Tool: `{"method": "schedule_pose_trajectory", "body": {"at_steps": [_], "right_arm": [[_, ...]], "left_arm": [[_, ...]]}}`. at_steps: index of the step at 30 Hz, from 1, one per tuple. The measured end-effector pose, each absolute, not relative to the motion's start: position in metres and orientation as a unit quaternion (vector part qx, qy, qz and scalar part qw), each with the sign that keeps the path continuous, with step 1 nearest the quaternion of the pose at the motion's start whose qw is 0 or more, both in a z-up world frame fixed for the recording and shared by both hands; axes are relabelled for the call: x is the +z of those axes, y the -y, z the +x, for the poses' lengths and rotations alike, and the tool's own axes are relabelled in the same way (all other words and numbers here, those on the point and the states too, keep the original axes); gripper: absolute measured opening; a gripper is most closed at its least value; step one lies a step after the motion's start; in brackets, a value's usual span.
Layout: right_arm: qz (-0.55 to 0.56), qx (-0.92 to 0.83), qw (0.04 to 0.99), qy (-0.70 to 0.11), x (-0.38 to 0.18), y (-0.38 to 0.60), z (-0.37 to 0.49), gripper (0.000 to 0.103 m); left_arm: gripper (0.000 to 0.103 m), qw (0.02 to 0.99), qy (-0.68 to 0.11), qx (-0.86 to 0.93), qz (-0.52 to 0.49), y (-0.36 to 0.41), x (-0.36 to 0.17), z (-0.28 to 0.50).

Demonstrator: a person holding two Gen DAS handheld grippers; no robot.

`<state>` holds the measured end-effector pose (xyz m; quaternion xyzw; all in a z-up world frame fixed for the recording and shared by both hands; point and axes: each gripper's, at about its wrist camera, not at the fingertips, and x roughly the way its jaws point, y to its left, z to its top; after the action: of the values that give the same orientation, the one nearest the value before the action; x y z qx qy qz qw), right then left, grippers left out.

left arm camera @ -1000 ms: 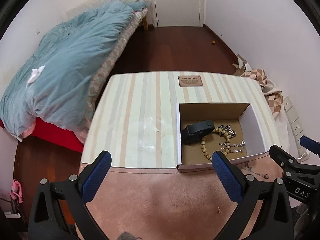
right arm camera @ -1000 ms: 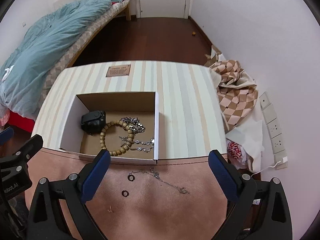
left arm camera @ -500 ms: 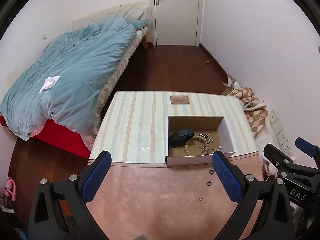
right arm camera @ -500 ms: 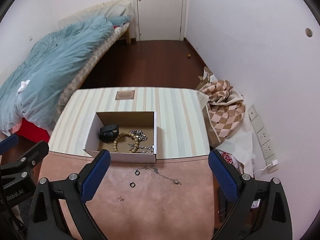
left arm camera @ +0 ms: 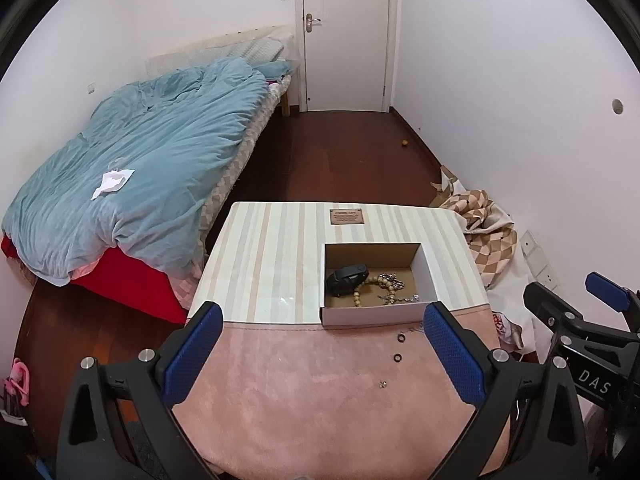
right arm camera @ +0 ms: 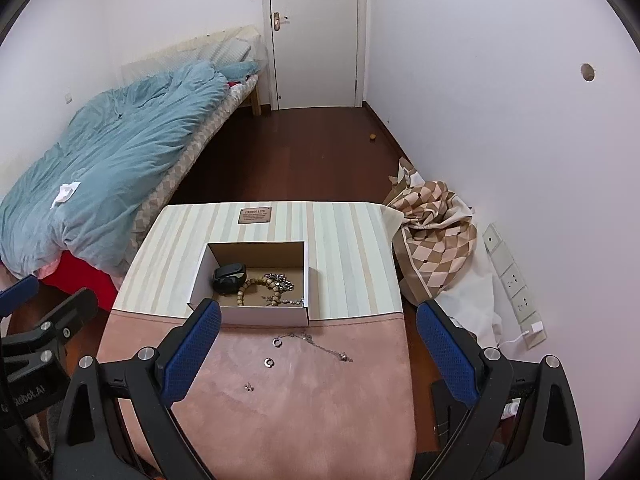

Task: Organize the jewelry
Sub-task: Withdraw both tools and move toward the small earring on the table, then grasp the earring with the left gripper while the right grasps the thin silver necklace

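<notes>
A cardboard box [right arm camera: 248, 313] [left arm camera: 376, 315] stands on the table where the striped cloth meets the pink mat [right arm camera: 280, 408]. Inside lie a black wristband [right arm camera: 228, 276] [left arm camera: 346, 278], a wooden bead bracelet [right arm camera: 250, 286] [left arm camera: 366, 288] and silver chains [right arm camera: 280, 280]. On the mat in front of the box lie two rings [right arm camera: 276, 343] [right arm camera: 269, 362] [left arm camera: 400, 338], a thin necklace [right arm camera: 320, 344] and a small earring [right arm camera: 249, 387] [left arm camera: 383, 384]. My left gripper [left arm camera: 320, 352] and right gripper [right arm camera: 318, 350] are both open and empty, held high above the mat's near side.
A bed with a blue duvet [left arm camera: 140, 184] stands to the left. A checked cloth [right arm camera: 436, 236] lies heaped on the floor to the right by wall sockets [right arm camera: 516, 280]. A white door [right arm camera: 316, 32] is at the far end.
Both grippers have pulled back and up from the table, so the box and loose jewelry look smaller and more of the room shows. Nothing on the table moved.
</notes>
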<state>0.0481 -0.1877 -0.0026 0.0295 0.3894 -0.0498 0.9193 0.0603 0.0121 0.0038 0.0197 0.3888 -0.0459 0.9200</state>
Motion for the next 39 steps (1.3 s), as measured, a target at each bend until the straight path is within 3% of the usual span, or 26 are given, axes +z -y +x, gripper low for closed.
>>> {"method": "schedule_pose_trajectory", "body": {"at_steps": [9,15,16,17,19,26,30,34,39], "right_arm": [[0.046,-0.049,0.917,-0.393,-0.009,0.199,0.045,0.100],[0.080,-0.055,0.893,-0.439,-0.060,0.226,0.057,0.098],[0.087,-0.051,0.887,-0.451,-0.076,0.232,0.059,0.090],[0.090,-0.053,0.881,-0.461,-0.089,0.237,0.060,0.075],[0.093,-0.054,0.869,-0.484,-0.114,0.244,0.064,0.061],[0.120,-0.072,0.836,-0.530,-0.185,0.266,0.064,0.060],[0.140,-0.091,0.824,-0.542,-0.208,0.282,0.062,0.060],[0.151,-0.097,0.825,-0.535,-0.220,0.292,0.062,0.060],[0.145,-0.105,0.827,-0.534,-0.229,0.294,0.066,0.060]], "left_arm": [[0.102,0.919,-0.394,-0.025,0.006,-0.011,-0.006,0.061],[0.103,0.899,-0.437,-0.017,0.009,-0.010,-0.053,0.075],[0.102,0.895,-0.445,-0.019,0.011,-0.008,-0.063,0.077],[0.102,0.889,-0.457,-0.020,0.017,-0.005,-0.077,0.079],[0.102,0.874,-0.484,-0.022,0.030,0.003,-0.107,0.083],[0.101,0.823,-0.562,-0.063,0.046,0.035,-0.193,0.087],[0.078,0.803,-0.589,-0.078,0.047,0.050,-0.222,0.093],[0.076,0.803,-0.588,-0.083,0.048,0.061,-0.238,0.094],[0.050,0.812,-0.575,-0.081,0.054,0.067,-0.241,0.090]]}}
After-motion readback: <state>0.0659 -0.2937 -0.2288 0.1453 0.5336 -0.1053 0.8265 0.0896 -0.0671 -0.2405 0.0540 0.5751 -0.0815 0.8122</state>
